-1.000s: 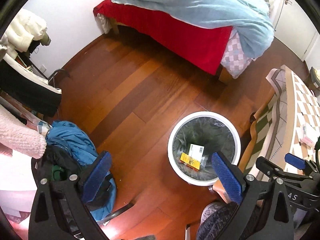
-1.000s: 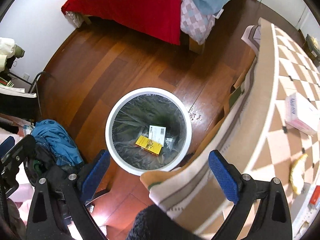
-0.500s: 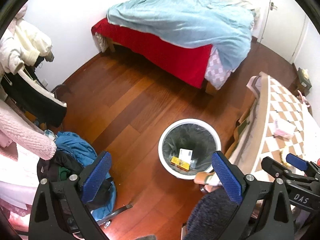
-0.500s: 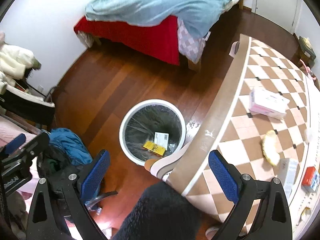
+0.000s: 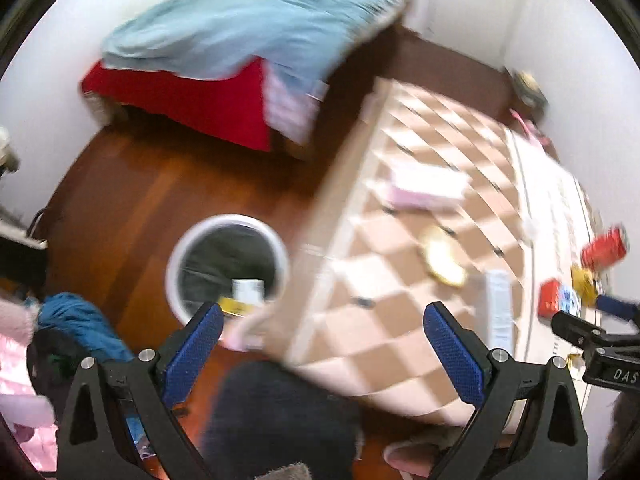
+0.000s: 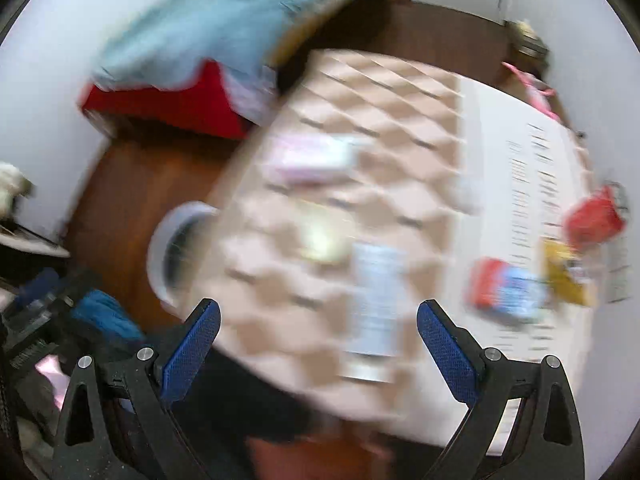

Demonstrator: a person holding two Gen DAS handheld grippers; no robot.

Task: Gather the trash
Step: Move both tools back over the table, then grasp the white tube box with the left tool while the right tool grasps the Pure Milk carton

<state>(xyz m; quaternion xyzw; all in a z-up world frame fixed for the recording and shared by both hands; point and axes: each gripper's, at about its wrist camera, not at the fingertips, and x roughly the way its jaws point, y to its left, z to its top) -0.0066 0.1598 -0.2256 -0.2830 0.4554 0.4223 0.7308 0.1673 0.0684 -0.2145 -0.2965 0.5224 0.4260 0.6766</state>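
**Both claws empty, swinging over the table's litter**

My left gripper (image 5: 322,330) is spread wide with nothing between its blue pads; the right gripper (image 6: 318,328) is just as wide and just as empty. I read that as readiness: jaws open for whatever comes off the table.

Just ahead of the right claw, nearly between its fingers, lies a long pale carton (image 6: 374,308), flat on the checked tablecloth (image 6: 360,96). Beyond it to the right sit a red-and-blue packet (image 6: 506,290), a yellow packet (image 6: 568,276) and a red can (image 6: 594,218), bunched near the table's far side. A yellow peel-like scrap (image 5: 442,256) and a pink tissue box (image 5: 426,186) lie further up the cloth. Both views are smeared with motion, so I cannot tell which items touch.

The white bin (image 5: 228,268) stands on the wooden floor (image 5: 132,184) just beside the table's edge, liner in, with a yellow-and-white box already at the bottom. I judge it parked there so a drop needs only a short swing leftward off the cloth.

Room to move looks fair: the cloth's centre is open, and the floor between bin and bed (image 5: 224,60) is bare. The tight spot is the table's rim overhanging close to the bin, and a blue heap of clothes (image 5: 76,320) crowding my left.
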